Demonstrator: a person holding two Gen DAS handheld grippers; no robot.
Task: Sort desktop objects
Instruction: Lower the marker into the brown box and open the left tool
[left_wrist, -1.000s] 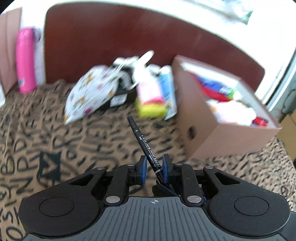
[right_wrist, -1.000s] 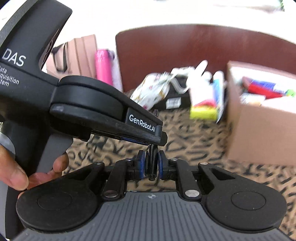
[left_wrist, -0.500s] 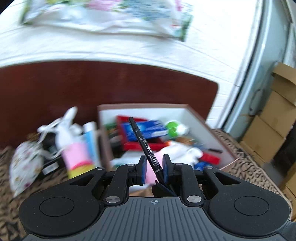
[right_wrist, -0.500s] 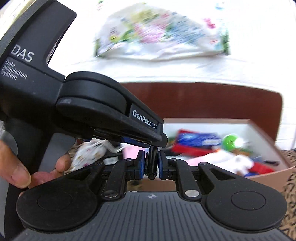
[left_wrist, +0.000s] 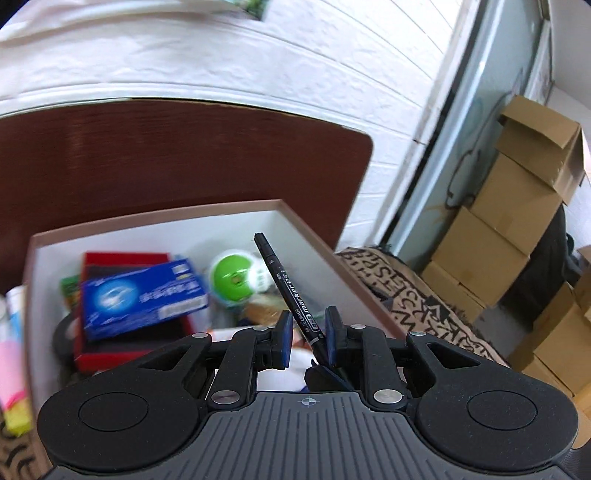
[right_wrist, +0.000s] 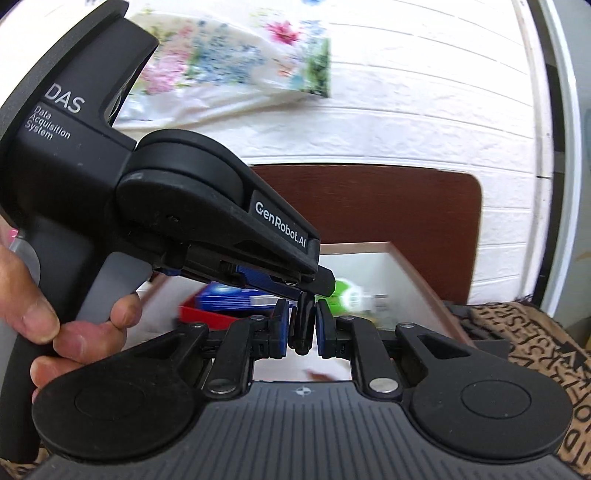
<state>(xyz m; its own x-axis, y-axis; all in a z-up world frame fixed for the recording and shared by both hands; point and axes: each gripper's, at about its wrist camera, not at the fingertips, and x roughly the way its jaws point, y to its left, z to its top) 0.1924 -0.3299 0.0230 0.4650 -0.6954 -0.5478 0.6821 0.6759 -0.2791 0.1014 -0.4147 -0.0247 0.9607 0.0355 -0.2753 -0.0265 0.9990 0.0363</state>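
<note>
black marker (left_wrist: 291, 291) tilted above box (left_wrist: 321, 251)

White panelled wall (left_wrist: 258, 62), dark wooden headboard (left_wrist: 166, 158), stacked cardboard boxes (left_wrist: 509, 229)

Letter-patterned cloth (left_wrist: 417, 306) under open box (left_wrist: 310, 236)

Both wrist views close above, facing the shared box (left_wrist: 321, 254) (right_wrist: 413, 273)
</note>
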